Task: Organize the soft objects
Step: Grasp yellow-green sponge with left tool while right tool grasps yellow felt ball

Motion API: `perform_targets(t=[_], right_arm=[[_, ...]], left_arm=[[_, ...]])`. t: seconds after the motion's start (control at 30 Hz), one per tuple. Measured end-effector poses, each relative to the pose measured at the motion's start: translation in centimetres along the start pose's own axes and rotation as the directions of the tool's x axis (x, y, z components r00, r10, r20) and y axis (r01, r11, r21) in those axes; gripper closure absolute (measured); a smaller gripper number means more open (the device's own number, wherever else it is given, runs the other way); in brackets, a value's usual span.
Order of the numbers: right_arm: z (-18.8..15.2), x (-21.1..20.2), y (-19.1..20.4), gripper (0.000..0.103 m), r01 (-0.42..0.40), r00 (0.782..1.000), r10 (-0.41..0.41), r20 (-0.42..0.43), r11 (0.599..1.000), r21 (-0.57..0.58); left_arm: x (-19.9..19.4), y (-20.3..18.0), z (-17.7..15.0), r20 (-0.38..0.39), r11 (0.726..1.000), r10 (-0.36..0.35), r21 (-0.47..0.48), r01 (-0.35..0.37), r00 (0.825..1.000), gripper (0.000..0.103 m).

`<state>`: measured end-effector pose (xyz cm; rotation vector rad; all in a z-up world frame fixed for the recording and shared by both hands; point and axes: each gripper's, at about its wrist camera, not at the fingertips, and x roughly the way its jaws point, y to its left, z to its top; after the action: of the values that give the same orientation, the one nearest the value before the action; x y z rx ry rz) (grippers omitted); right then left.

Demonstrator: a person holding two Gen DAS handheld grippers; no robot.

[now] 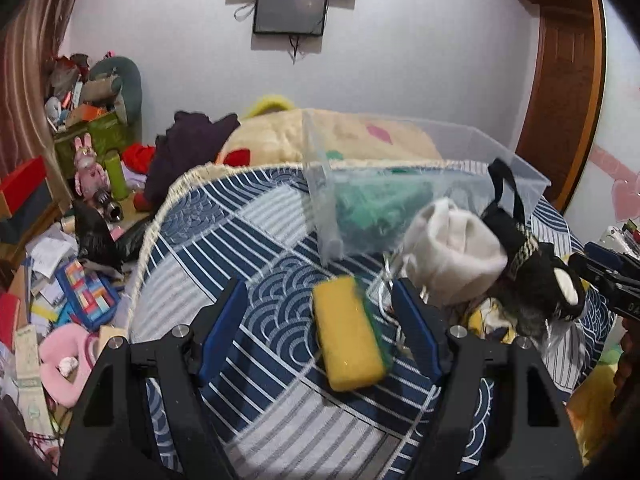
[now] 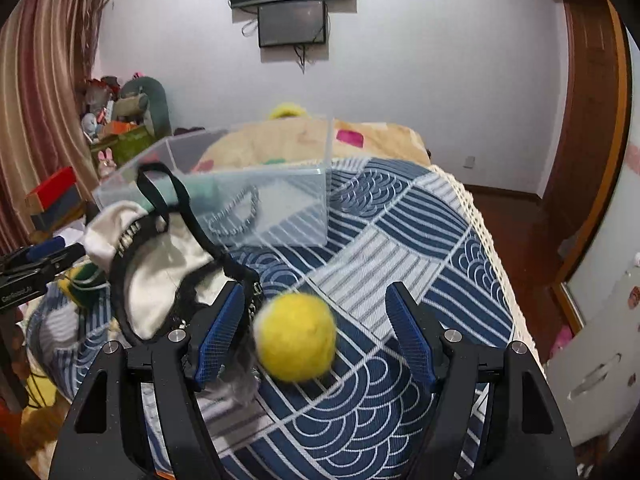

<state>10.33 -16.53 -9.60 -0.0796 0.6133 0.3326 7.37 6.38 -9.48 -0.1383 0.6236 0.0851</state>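
A patterned blue bedspread [image 1: 260, 240] carries a clear bin [image 1: 400, 184]. Near the bin, the left gripper [image 1: 320, 320] is spread around a yellow sponge [image 1: 350, 340]; the right gripper [image 2: 316, 328] is spread around a yellow ball [image 2: 296, 336].

Your sponge [image 1: 352, 336]: yellow, green edge. Your ball [image 2: 296, 336]: yellow. Bedspread [image 1: 248, 224]: navy and white, stripes and wave arcs. Cloth bundle [image 1: 452, 248]: cream-white with a black strap. Bin [image 1: 424, 184]: clear, green inside. Hand-held gripper pads [image 2: 218, 336]: blue.

Dim, even indoor light; fisheye-bent edges with dark vignette; nearby objects motion-blurred
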Motion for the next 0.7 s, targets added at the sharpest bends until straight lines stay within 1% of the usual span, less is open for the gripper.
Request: perform_targets(t=[0.03, 0.07, 0.13, 0.17, 0.2, 0.23, 0.27, 0.3, 0.37, 0.47, 0.63, 0.7], right_arm=[[-0.1, 0.1, -0.2, 0.033, -0.002, 1.000, 0.002, -0.008, 1.000, 0.007], [-0.3, 0.2, -0.4, 0.033, -0.010, 1.000, 0.010, -0.017, 1.000, 0.018], [-0.5, 0.2, -0.7, 0.038, -0.023, 0.999, 0.024, -0.024, 0.999, 0.039], [-0.6, 0.2, -0.9, 0.048, -0.033, 0.999, 0.034, -0.032, 0.999, 0.043], [-0.8, 0.3, -1.1, 0.060, -0.043, 0.998, 0.045, -0.043, 0.998, 0.046], [-1.0, 0.3, -1.2, 0.065, -0.055, 0.997, 0.058, -0.053, 0.997, 0.053], [-1.2, 0.3, -1.3, 0.069, -0.070, 0.995, 0.074, -0.062, 0.996, 0.062], [-1.3, 0.3, -1.3, 0.069, -0.078, 0.995, 0.082, -0.063, 0.995, 0.069], [-1.4, 0.0, -1.3, 0.069, -0.081, 0.995, 0.085, -0.051, 0.994, 0.077], [-1.0, -0.9, -1.4, 0.069, -0.080, 0.996, 0.082, -0.029, 0.994, 0.073], [0.2, -1.8, -1.1, 0.069, -0.072, 0.997, 0.072, 0.012, 0.996, 0.054], [0.9, -2.1, -0.7, 0.069, -0.077, 0.997, 0.076, 0.028, 0.996, 0.045]], left_arm=[[0.1, 0.0, -0.2, -0.011, 1.000, -0.010, -0.007, 0.010, 1.000, 0.039], [0.4, -0.1, -0.5, -0.029, 1.000, -0.025, -0.016, 0.024, 0.999, 0.042], [0.9, -0.1, -0.9, -0.047, 0.999, -0.039, -0.032, 0.037, 0.998, 0.053], [1.2, 0.0, -1.1, -0.059, 0.998, -0.048, -0.043, 0.045, 0.997, 0.056], [1.4, 0.0, -1.2, -0.066, 0.997, -0.055, -0.051, 0.052, 0.996, 0.062], [1.4, 0.1, -1.4, -0.070, 0.996, -0.066, -0.058, 0.062, 0.995, 0.066], [1.4, 0.2, -1.4, -0.068, 0.995, -0.082, -0.068, 0.078, 0.994, 0.068], [1.3, 0.2, -1.4, -0.062, 0.995, -0.084, -0.067, 0.080, 0.995, 0.071], [0.7, -0.1, -1.3, -0.040, 0.997, -0.066, -0.046, 0.064, 0.997, 0.073], [0.0, -0.2, -0.9, -0.006, 0.998, -0.047, -0.029, 0.047, 0.999, 0.073], [-1.1, 0.2, 0.3, 0.031, 0.999, -0.043, -0.029, 0.044, 0.999, 0.073], [-1.6, 0.3, 0.9, 0.049, 0.998, -0.053, -0.034, 0.054, 0.997, 0.073]])
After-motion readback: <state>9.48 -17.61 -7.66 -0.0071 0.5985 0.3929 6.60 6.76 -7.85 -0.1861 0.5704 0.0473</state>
